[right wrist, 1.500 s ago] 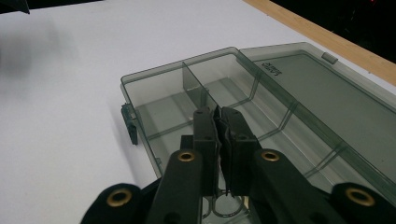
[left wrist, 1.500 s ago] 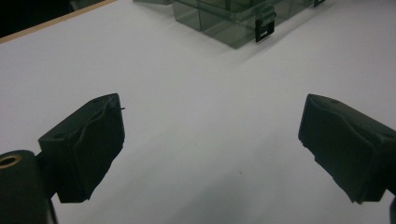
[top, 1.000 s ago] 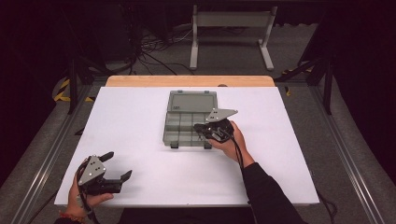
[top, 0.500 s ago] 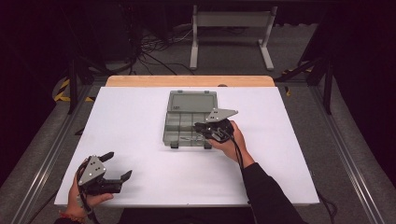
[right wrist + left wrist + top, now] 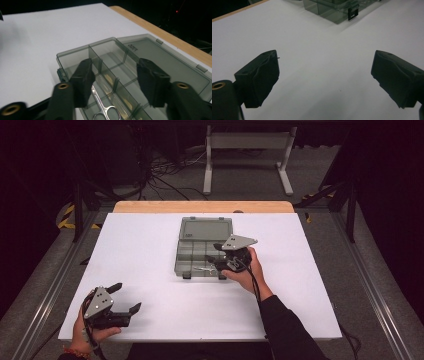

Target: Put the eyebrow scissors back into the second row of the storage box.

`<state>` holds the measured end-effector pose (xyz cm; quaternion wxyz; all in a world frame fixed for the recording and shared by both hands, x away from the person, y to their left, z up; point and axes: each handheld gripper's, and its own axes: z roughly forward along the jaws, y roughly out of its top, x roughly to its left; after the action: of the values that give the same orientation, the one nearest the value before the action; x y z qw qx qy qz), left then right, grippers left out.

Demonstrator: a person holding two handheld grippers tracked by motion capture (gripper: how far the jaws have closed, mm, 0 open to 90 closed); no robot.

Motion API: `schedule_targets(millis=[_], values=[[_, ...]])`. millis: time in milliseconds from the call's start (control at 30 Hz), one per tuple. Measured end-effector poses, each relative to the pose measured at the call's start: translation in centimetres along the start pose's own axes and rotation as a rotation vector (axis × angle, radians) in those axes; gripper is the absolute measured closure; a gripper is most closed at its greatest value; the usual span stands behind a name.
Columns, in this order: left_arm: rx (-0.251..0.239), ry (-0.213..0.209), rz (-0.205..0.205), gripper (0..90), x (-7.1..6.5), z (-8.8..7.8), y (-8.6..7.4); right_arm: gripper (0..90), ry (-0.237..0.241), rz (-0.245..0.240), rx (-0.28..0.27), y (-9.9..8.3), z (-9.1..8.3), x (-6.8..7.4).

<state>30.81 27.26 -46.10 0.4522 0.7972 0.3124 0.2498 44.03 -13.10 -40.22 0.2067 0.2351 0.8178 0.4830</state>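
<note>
Right gripper (image 5: pixel 113 82): jaws just opened, nothing between them, poised over the box's near compartments.
Scissors (image 5: pixel 103 107): small metal pair lying in a front compartment, below the jaws.
Box (image 5: pixel 186 251): clear, lid folded back, mid-table.
Left gripper (image 5: pixel 324 77): open, empty, well apart.
Risk: a jaw withdrawing carelessly may catch a divider and drag the box.

An open compartment box (image 5: pixel 202 251) is being kept at the middle of the table (image 5: pixel 150 245), its lid (image 5: pixel 206 228) lying flat behind it, toward the far edge. Scissors (image 5: pixel 103 108) are being held inside a long compartment along the box's near side. The right gripper (image 5: pixel 214 260) is being held over that near side, the left gripper (image 5: pixel 124 298) well apart at the near left corner.
</note>
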Motion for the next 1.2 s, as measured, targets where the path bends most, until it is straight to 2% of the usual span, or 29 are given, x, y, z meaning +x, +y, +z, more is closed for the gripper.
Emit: schedule_targets(millis=[133,233,300,333,367,433,533,667,767,900,1200], values=[[0.005,0.006,0.008,8.7,0.0,0.0,0.0,21.8,-0.067,0.004,-0.033,0.1,-0.2,0.0],[0.008,-0.001,0.004,8.6,-0.1,0.1,0.0,13.0,-0.091,0.014,-0.05,0.1,-0.2,-0.1],[0.008,0.0,0.001,8.6,-0.1,0.1,0.0,8.3,-0.123,0.018,-0.051,0.0,-0.2,-0.1],[0.008,0.0,0.001,8.6,-0.1,0.1,0.0,8.3,-0.123,0.018,-0.051,0.0,-0.2,-0.1],[0.009,0.0,0.001,8.6,-0.1,0.1,0.0,3.9,-0.171,0.023,-0.044,-0.1,0.0,-0.2],[0.009,0.0,0.002,8.6,-0.1,0.1,0.0,3.6,-0.204,0.023,-0.038,-0.1,0.0,-0.3],[0.011,0.002,0.006,8.6,0.0,0.1,0.0,3.1,-0.226,0.02,-0.041,-0.2,-0.1,-0.4],[0.008,0.001,0.008,8.6,-0.1,0.1,0.0,3.1,-0.223,0.025,-0.047,-0.1,-0.2,-0.5],[0.011,0.003,0.008,8.6,0.0,0.2,0.0,2.9,-0.221,0.0,-0.042,0.1,-0.2,-0.1],[0.013,0.0,0.008,8.6,0.0,0.3,0.0,2.9,-0.223,-0.006,-0.045,0.2,-0.2,0.1],[0.017,0.003,0.018,8.8,0.0,0.3,0.0,4.8,-0.256,-0.015,-0.03,0.7,-0.8,0.6]])
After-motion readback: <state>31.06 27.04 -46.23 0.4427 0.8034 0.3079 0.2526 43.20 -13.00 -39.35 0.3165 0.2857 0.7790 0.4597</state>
